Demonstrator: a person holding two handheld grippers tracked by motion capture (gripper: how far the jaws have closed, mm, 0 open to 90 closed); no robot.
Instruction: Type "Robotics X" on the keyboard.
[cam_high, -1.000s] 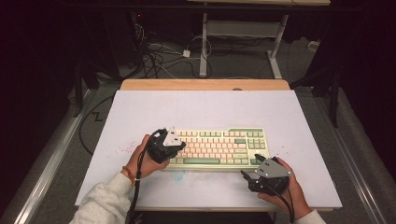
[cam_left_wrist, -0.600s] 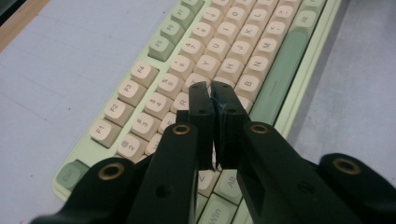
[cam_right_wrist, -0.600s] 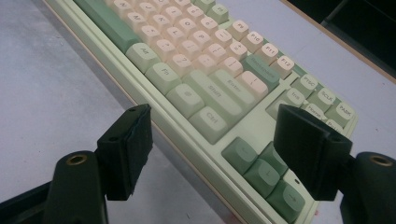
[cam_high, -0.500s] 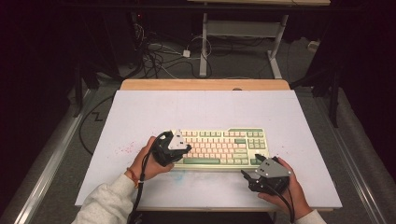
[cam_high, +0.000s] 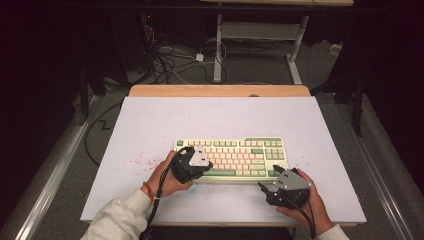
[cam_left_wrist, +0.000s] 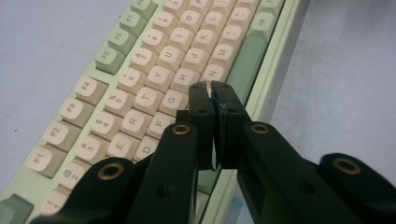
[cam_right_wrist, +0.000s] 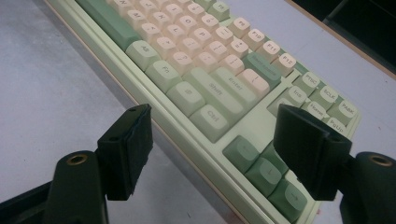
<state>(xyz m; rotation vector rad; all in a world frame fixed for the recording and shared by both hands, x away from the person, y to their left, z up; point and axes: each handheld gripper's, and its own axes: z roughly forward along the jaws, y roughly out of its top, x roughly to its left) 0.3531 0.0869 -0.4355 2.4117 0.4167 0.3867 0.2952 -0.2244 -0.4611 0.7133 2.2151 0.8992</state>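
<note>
Right claw (cam_high: 271, 183): at the desk's near edge toward the right corner, held in the person's right hand (cam_high: 305, 205); its jaws stand wide apart and hold nothing. In the right gripper view (cam_right_wrist: 212, 144) the two black jaws frame the keyboard's near right corner, with the green arrow keys (cam_right_wrist: 264, 172) between them and the Ctrl and Shift keys just beyond.
Left claw (cam_high: 200, 165): held in the person's left hand (cam_high: 167, 175), over the near left part of the keyboard. In the left gripper view (cam_left_wrist: 212, 93) the jaws are pressed together, with a thin slit between the pads and nothing gripped; the tips are over the bottom letter row, close to the N key (cam_left_wrist: 215, 72) and beside the long green space bar (cam_left_wrist: 245, 60). Whether the tips touch a key cannot be told.
Sleeve (cam_high: 117, 220): light grey, coming in over the near edge at the left, with a red band at the wrist.
Keyboard (cam_high: 245, 152): pale green case with cream letter keys and darker green modifier keys; it lies flat, lengthwise along the desk, nearer the near edge than the far one and a little right of centre.
Red specks (cam_high: 135, 160): scattered on the surface just left of the keyboard.
Desk (cam_high: 220, 117): white top, with a wooden strip (cam_high: 220, 90) along the far edge.
Floor beyond the far edge: a tangle of cables (cam_high: 170, 60) and the legs of a metal frame (cam_high: 217, 50).
</note>
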